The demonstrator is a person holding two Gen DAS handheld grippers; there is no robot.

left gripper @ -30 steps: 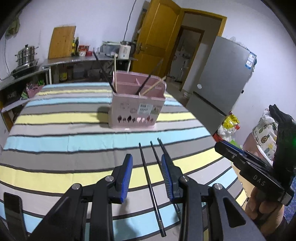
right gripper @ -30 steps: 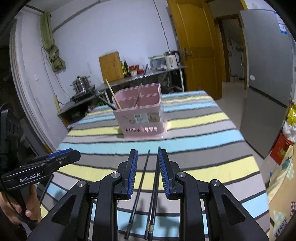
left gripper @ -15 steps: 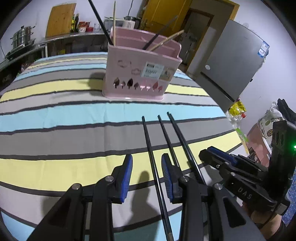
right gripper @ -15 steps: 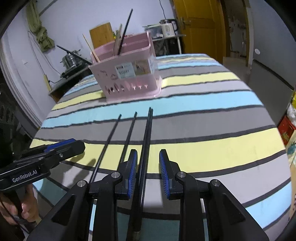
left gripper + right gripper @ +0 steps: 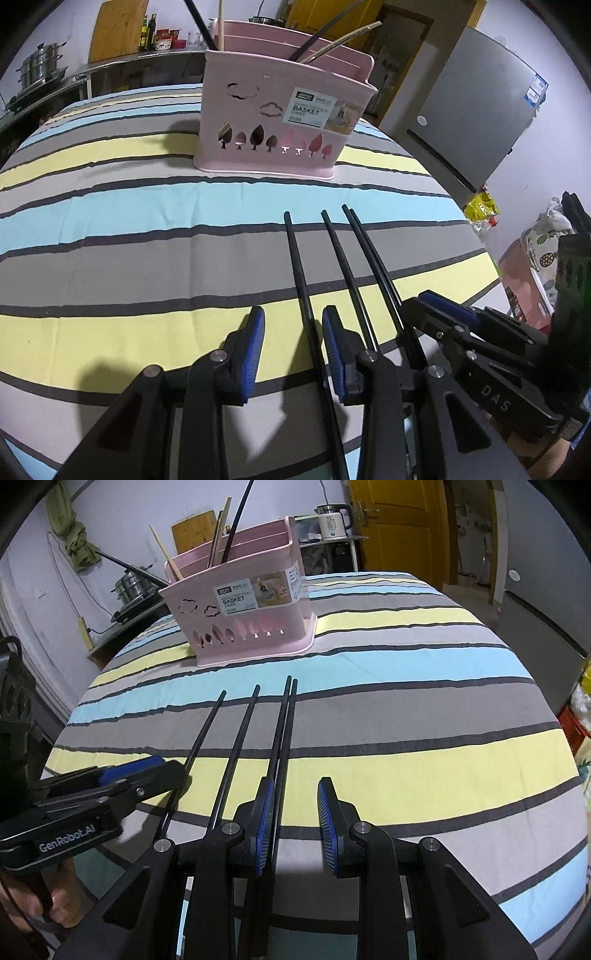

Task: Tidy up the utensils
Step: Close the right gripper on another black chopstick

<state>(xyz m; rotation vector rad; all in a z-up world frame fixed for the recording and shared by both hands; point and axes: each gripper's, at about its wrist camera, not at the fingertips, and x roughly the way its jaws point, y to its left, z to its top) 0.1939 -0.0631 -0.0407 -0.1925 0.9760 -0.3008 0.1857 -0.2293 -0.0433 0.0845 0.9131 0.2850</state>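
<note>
Striped tablecloth (image 5: 110, 229): chopstick ends run under our grippers, hidden. Left gripper (image 5: 293, 350) straddles one black chopstick (image 5: 299, 273), jaws apart. Right gripper (image 5: 295, 821) also parted; only its view shows the chopstick pair (image 5: 284, 731) at its left finger.

Black chopsticks (image 5: 236, 746) lying on the striped tabletop (image 5: 424, 709): four, two of them touching as a pair. Pink utensil basket (image 5: 273, 122): one. Sticks standing in the basket: four visible, two black, two wooden. Grippers: two, left gripper (image 5: 293, 350) and right gripper (image 5: 295, 825).
</note>
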